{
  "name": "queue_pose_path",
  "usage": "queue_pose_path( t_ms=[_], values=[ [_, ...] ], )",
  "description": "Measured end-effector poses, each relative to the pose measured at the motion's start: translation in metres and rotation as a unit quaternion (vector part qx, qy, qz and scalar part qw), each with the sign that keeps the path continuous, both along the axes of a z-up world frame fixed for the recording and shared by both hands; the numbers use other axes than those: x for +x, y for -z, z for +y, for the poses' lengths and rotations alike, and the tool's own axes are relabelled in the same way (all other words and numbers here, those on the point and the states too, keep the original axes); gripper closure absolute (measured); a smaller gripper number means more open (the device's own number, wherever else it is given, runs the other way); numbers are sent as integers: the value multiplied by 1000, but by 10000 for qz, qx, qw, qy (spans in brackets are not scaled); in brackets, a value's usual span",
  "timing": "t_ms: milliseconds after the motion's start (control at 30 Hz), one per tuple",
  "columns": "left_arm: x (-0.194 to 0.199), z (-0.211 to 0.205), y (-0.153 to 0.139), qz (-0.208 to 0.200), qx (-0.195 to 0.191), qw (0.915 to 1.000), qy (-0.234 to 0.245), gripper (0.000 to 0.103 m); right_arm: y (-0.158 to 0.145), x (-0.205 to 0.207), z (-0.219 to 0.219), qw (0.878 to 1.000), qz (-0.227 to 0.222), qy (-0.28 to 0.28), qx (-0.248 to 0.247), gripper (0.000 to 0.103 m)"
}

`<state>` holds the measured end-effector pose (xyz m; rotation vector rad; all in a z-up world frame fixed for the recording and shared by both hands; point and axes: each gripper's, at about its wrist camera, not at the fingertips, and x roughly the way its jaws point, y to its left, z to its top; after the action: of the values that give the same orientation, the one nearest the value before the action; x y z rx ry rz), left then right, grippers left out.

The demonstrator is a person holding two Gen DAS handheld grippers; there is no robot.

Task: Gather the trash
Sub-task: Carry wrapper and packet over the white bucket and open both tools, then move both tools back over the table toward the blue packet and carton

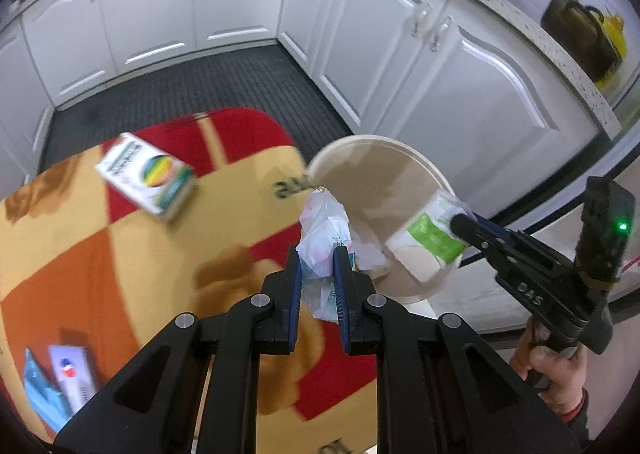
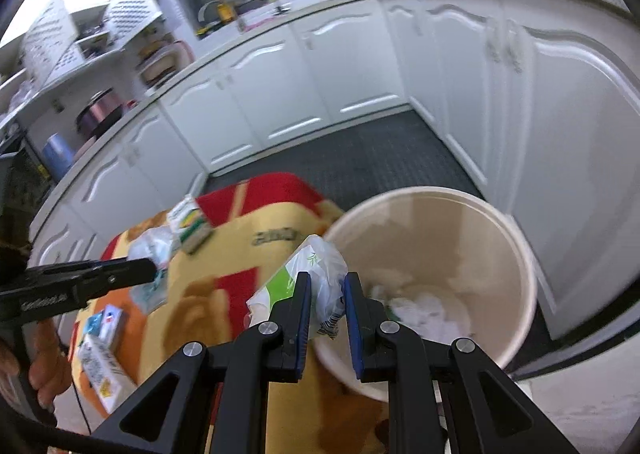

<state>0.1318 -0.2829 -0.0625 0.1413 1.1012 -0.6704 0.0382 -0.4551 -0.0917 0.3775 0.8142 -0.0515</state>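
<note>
Two crumpled plastic wrappers were being carried to the beige waste bucket [image 2: 432, 254]: the white, pinkish one [image 1: 322, 238] was pinched between the nearly closed fingers of the left gripper [image 1: 318, 266], sticking up past the fingertips just beside the bucket's rim. The green-and-white one [image 2: 316, 274] was clamped in the shut fingers of the right gripper [image 2: 326, 290] at the bucket's near rim, probably held there to drop in onto the white scraps already inside. Behind them, small cartons [image 1: 146, 175] remained on the red-and-yellow cloth-covered tabletop [image 1: 120, 254], likely left for later.
</note>
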Motion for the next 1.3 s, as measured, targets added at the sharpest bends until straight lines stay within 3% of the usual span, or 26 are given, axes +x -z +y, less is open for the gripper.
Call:
queue_pose_path(
  t_ms=[300,367,433,467,500,1300],
  values=[
    [-1,-46,20,-88,132,9999,42,88,26,-3,-43,9981,270,551,-49,87],
    [0,-49,24,-51,88,9999,-2,76,30,-2,-49,9971,332,677,-60,87],
    [0,-50,27,25,-12,10000,-76,57,34,-1,-53,9962,436,747,-87,80],
    [1,-49,28,51,-73,9999,-97,57,35,-1,-53,9958,467,778,-110,67],
    [1,-50,29,61,-84,9999,-94,57,36,-2,-54,9957,457,791,-121,60],
    [-7,-20,18,-488,262,9978,-357,56,29,-2,-20,9982,392,454,-30,58]
  ],
)
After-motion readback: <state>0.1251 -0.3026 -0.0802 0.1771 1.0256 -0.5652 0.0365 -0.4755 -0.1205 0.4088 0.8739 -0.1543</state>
